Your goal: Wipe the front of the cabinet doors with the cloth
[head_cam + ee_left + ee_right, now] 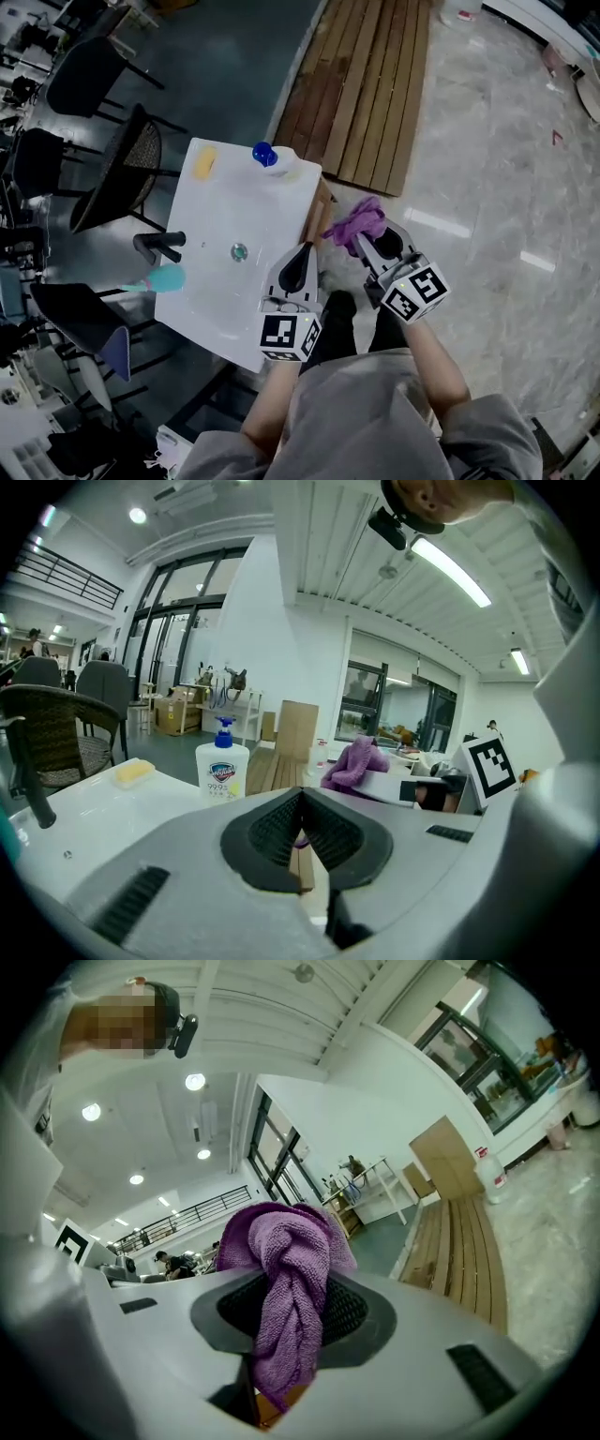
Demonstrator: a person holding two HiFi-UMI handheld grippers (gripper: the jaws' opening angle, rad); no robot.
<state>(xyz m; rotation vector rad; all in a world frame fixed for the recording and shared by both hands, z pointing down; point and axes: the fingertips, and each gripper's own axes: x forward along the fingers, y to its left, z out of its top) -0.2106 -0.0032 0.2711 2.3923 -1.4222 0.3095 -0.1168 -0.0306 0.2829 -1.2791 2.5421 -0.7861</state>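
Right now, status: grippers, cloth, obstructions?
Left hand-held gripper shut, empty, at sink edge. Right hand-held gripper shut on cloth, beside sink. Cabinet front mostly hidden from above; no obstruction seen.

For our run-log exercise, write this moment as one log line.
left gripper: shut, empty | right gripper: shut on purple cloth | place: by white sink top edge | cloth contact: none seen
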